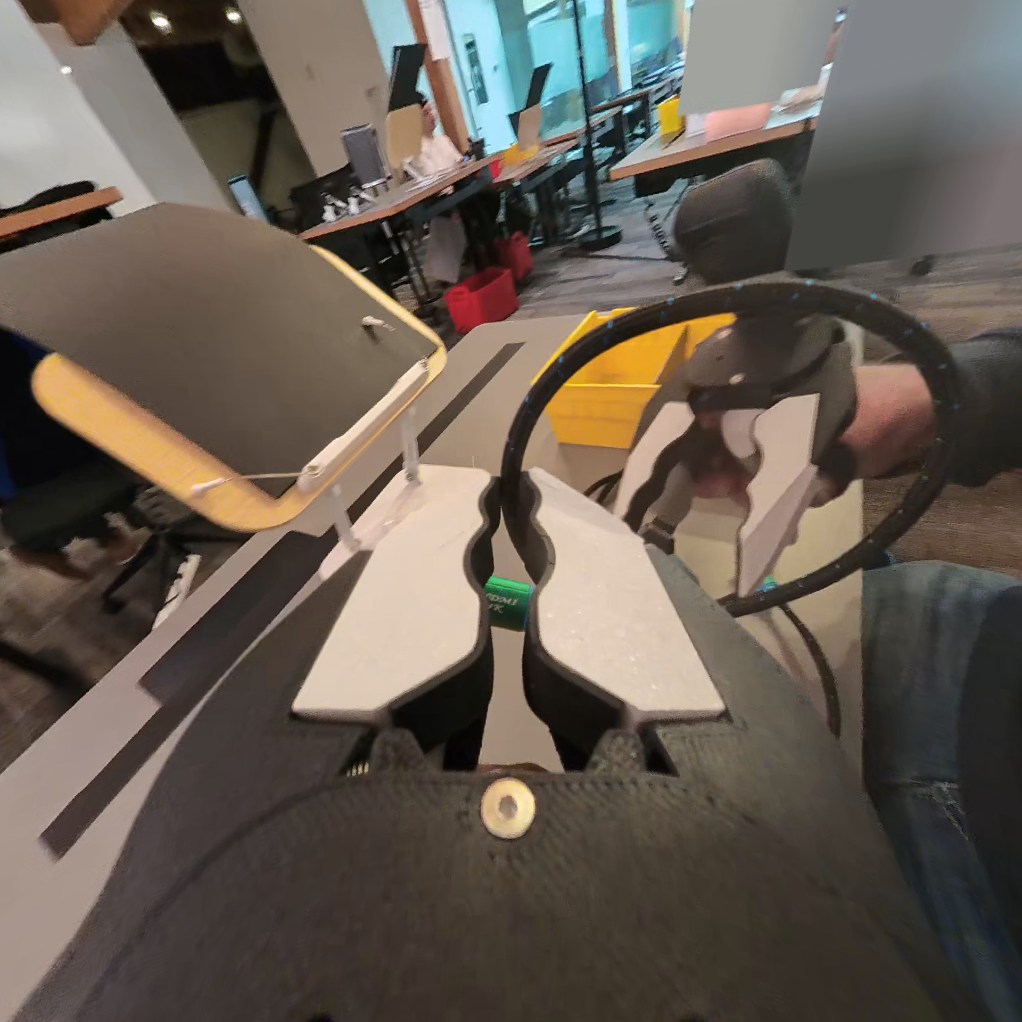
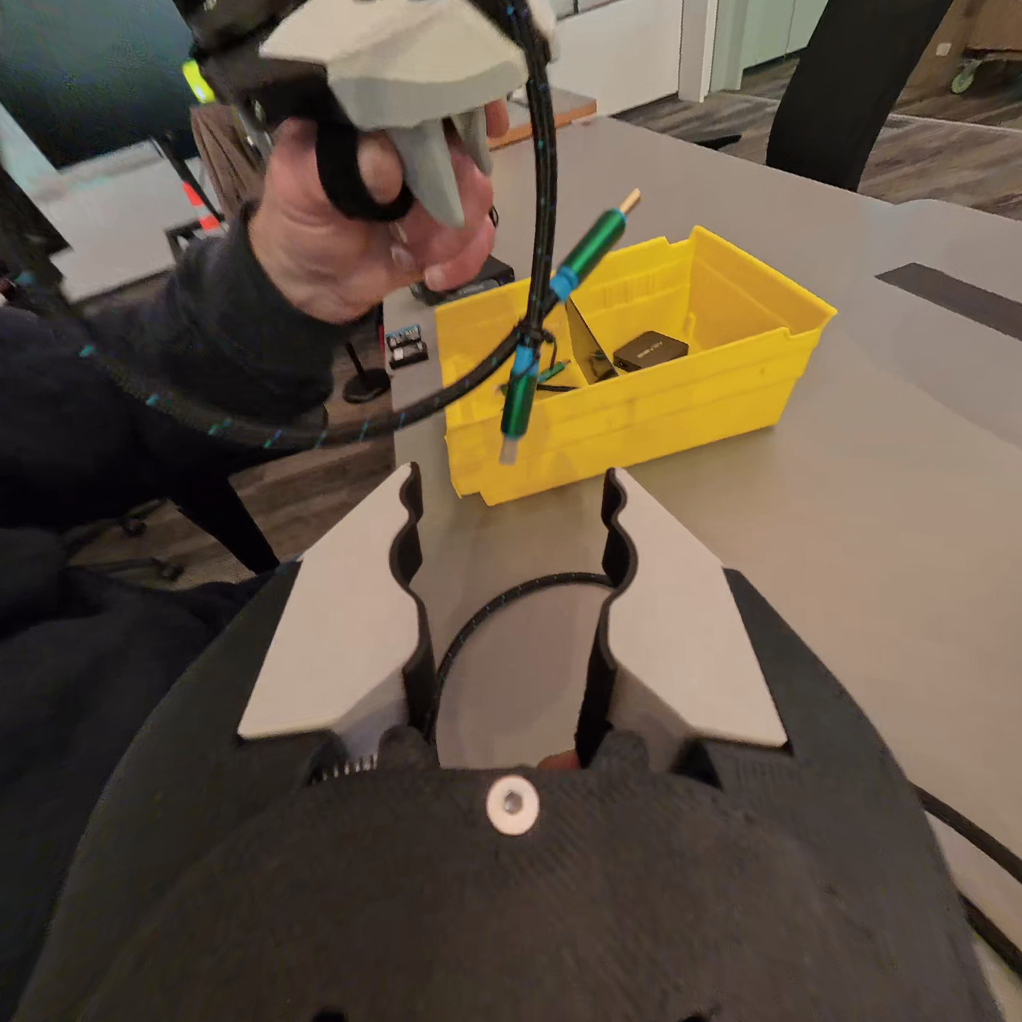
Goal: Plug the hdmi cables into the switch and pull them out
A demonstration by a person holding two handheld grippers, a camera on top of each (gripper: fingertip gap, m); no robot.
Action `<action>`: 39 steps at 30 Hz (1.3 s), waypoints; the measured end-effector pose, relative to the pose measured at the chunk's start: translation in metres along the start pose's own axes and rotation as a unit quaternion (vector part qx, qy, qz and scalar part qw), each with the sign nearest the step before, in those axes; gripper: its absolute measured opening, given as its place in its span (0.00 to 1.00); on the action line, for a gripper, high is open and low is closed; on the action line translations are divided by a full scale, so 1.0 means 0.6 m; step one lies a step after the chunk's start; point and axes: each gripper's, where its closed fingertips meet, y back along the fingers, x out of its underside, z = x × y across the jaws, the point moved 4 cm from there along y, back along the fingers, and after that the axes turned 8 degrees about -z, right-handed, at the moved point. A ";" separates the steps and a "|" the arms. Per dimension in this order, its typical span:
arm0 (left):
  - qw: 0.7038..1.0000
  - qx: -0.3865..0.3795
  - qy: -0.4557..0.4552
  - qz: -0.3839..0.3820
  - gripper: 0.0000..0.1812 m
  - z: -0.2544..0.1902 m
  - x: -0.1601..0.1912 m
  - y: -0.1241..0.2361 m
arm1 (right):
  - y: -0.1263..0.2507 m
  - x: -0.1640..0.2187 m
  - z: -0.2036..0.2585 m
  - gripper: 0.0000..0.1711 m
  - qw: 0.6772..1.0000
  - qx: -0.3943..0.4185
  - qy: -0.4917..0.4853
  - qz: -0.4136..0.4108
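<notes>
My left gripper [image 1: 511,498] is shut on a black braided HDMI cable [image 1: 863,326] near its fingertips. The cable curls in a loop to the right, and a green plug [image 1: 507,603] shows below between the fingers. In the right wrist view the left gripper's grey fingers [image 2: 398,61] hold the cable [image 2: 545,166] above the table. Two green plugs hang from it, one pointing up-right [image 2: 592,243] and one pointing down [image 2: 517,403]. My right gripper [image 2: 511,498] is open and empty; it also shows in the left wrist view [image 1: 688,547]. The black switch [image 2: 650,351] lies in a yellow bin [image 2: 636,420].
The bin [image 1: 603,409] stands on a grey table [image 2: 829,525] with a black stripe [image 2: 951,298]. Another black cable [image 2: 486,608] lies on the table under my right gripper. A yellow-edged board on a stand [image 1: 193,343] is at the left. A person [image 2: 851,83] stands beyond the table. The grippers' ends are close to 11 centimeters from one another.
</notes>
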 end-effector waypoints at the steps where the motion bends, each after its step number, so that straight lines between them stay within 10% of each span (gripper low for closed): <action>1: 1.000 0.015 0.001 -0.005 0.04 -0.009 -0.001 -0.009 | -0.003 0.000 -0.002 0.37 1.000 -0.002 -0.014 -0.011; 13: 0.994 0.084 0.012 -0.064 0.03 -0.066 -0.011 -0.063 | -0.012 0.007 0.017 0.07 0.990 -0.091 -0.082 -0.064; 28: 0.994 0.100 0.023 -0.029 0.13 -0.068 0.026 -0.051 | 0.050 0.000 -0.047 0.06 0.984 0.121 0.126 -0.011; 39: 0.956 0.171 0.231 -0.055 0.21 -0.088 0.070 -0.091 | 0.041 -0.003 -0.018 0.06 0.981 0.061 0.177 -0.044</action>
